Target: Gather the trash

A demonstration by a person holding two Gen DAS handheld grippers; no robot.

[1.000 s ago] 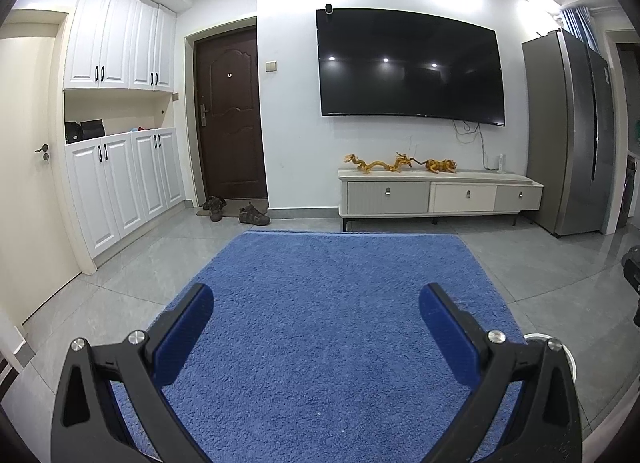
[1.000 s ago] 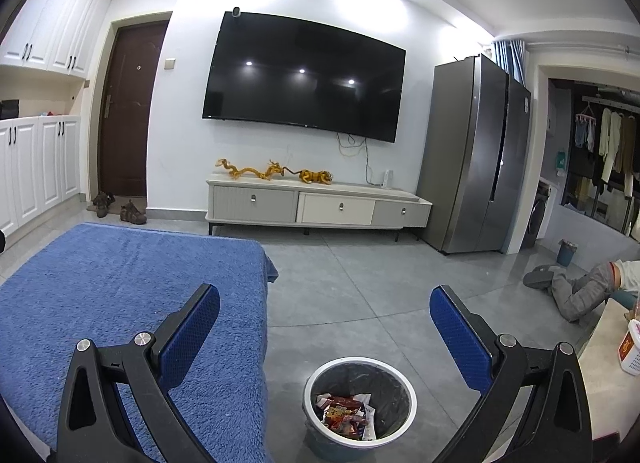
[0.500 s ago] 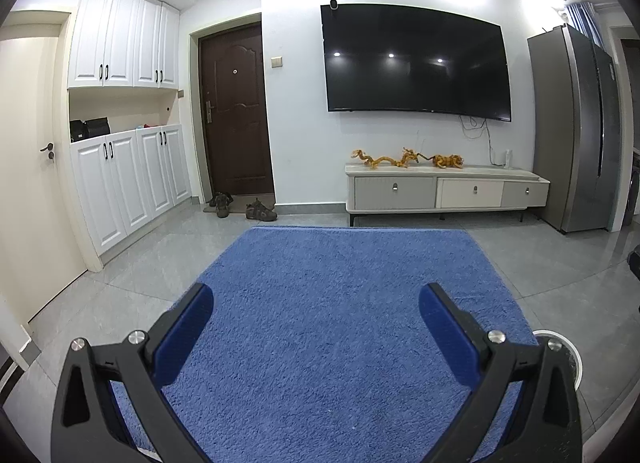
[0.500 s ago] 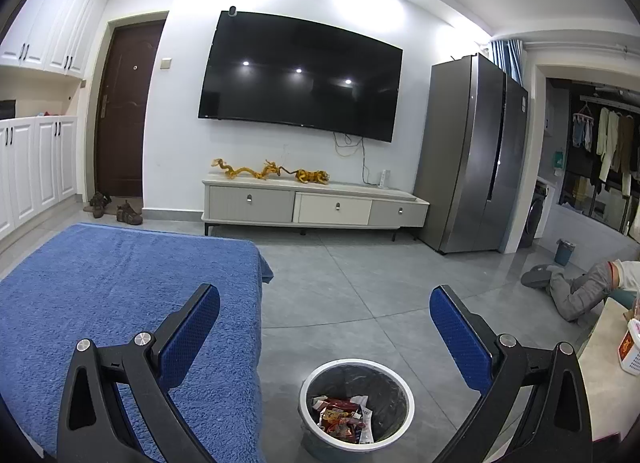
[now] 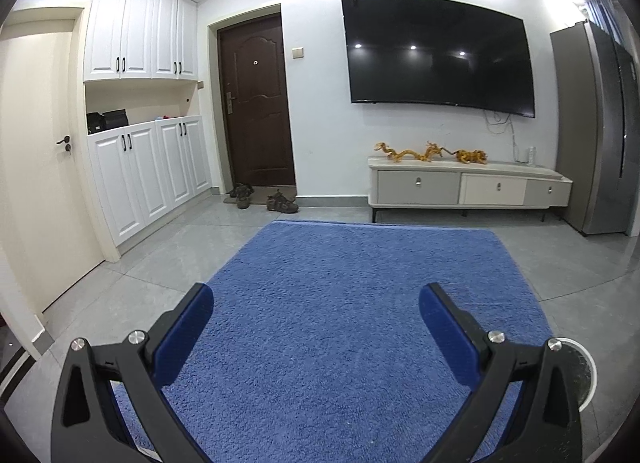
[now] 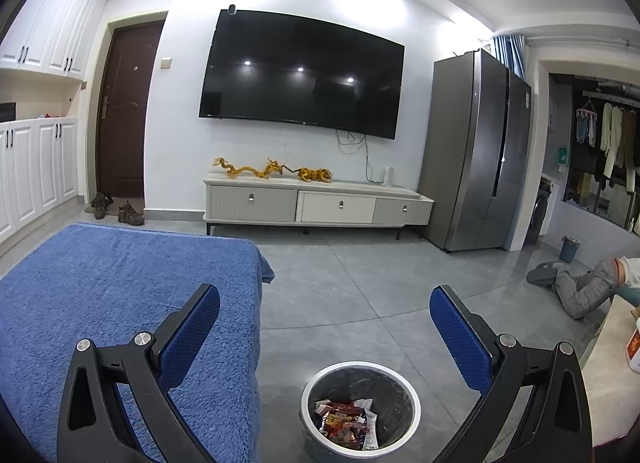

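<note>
Left hand-held gripper (image 5: 316, 303): jaws apart, nothing held, above the blue rug (image 5: 360, 303). Right hand-held gripper (image 6: 325, 305): also spread, empty. Over the last second both views have risen slightly – no other change. The trash bin (image 6: 360, 409) sits near, right of the rug, wrappers (image 6: 344, 421) inside (collection appears complete – no loose trash visible).
</note>
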